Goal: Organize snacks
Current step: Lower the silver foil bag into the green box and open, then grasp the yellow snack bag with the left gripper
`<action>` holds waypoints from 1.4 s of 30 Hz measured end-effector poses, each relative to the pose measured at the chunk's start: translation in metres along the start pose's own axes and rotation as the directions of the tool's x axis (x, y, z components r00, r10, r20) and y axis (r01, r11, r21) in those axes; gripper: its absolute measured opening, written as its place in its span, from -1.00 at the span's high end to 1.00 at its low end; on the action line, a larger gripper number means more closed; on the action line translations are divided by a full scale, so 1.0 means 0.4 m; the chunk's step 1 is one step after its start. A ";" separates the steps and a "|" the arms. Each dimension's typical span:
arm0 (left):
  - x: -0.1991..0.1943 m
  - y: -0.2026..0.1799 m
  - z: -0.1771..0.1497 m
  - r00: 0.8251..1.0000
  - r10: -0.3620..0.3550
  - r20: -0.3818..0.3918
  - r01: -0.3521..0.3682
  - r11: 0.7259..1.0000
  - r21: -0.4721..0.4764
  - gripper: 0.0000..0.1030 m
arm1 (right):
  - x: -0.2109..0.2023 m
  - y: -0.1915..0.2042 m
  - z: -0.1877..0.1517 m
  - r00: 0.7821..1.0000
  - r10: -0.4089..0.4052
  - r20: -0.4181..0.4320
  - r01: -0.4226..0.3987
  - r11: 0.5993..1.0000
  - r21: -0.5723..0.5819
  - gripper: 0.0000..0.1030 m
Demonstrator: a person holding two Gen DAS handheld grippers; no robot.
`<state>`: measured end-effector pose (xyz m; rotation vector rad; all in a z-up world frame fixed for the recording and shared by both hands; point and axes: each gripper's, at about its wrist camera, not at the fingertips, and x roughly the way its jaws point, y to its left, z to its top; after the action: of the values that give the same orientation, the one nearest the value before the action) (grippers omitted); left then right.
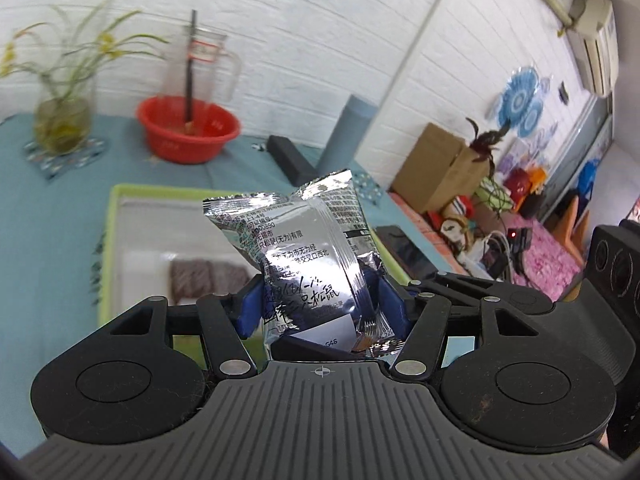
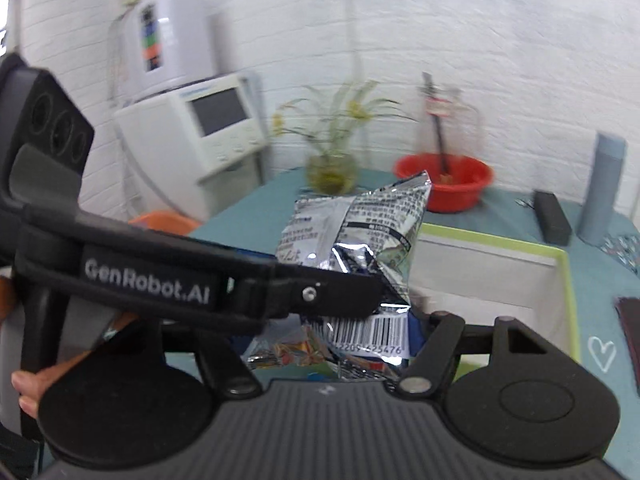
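Packets first: I count two silver foil snack packets, one in each of my tongs. The left tongs (image 1: 316, 304) are pinching a silver packet (image 1: 296, 248) that stands upright between the blue pads (image 1: 390, 300), its printed back facing my camera and its crimped top edge tilted toward the right. The right tongs (image 2: 340, 344) are pinching the barcode packet (image 2: 360, 240) low down, near its barcode end, with the rest of it rising crumpled above them; the left tool's black arm crosses in front of it in that view, so I cannot see the right pads themselves.

Both packets are held up in the air over the desk (image 1: 48, 240), which wears a teal cloth. Beyond them lies one tray (image 1: 105, 248) with a lime-green rim and a pale inside; in the left view two brown patterned packs (image 1: 208, 276) lie side by side on its floor, just behind the left tongs.

Farther back I count one red basin (image 1: 188, 128) with a dark stick standing in it, one clear jug (image 1: 204, 64) behind it, one glass vase (image 1: 62, 120) of green stems with yellow blossoms, one black box (image 1: 290, 158), and one upright grey-blue cylinder (image 1: 346, 132), all near the white brick wall. In the right view a fingertip (image 2: 24, 380) of my left hand shows on the left tool's handle.
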<state>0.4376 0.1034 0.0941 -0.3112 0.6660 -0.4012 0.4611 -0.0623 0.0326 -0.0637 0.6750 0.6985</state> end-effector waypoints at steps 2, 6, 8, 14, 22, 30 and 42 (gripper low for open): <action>0.082 -0.007 0.024 0.999 0.020 -0.027 -0.019 1.000 0.014 0.14 | 0.038 -0.056 0.012 0.999 -0.034 -0.032 0.035 0.999 0.010 -0.43; 0.197 0.013 0.039 0.995 0.077 -0.066 -0.076 0.997 0.026 0.02 | 0.099 -0.138 0.003 0.996 -0.048 -0.072 0.051 0.998 0.042 -0.59; 0.225 0.026 0.039 0.989 0.139 -0.051 -0.136 0.989 0.062 -0.13 | 0.112 -0.156 -0.004 0.994 -0.080 -0.069 0.082 0.996 0.019 -0.77; 0.152 0.033 0.013 0.984 0.179 0.001 -0.179 0.981 0.081 -0.39 | 0.020 -0.193 -0.025 0.996 -0.091 -0.006 0.091 0.996 0.009 -0.81; 0.018 -0.089 -0.131 0.997 0.072 -0.015 -0.070 0.992 0.109 -0.54 | -0.234 -0.214 -0.193 0.987 -0.150 0.064 0.141 0.982 0.122 -0.82; -0.080 -0.218 -0.339 0.994 0.109 0.019 -0.110 0.983 0.149 -0.54 | -0.435 -0.157 -0.441 0.972 -0.178 0.153 0.128 0.948 0.290 -0.82; -0.134 -0.277 -0.466 0.992 -0.079 -0.103 0.070 0.994 -0.088 -0.30 | -0.421 -0.014 -0.506 0.977 -0.116 0.178 0.116 0.993 0.012 -0.76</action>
<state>0.2494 0.0023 0.0283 -0.3976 0.7785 -0.4645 0.2577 -0.2182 -0.0276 -0.0377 0.4959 0.5836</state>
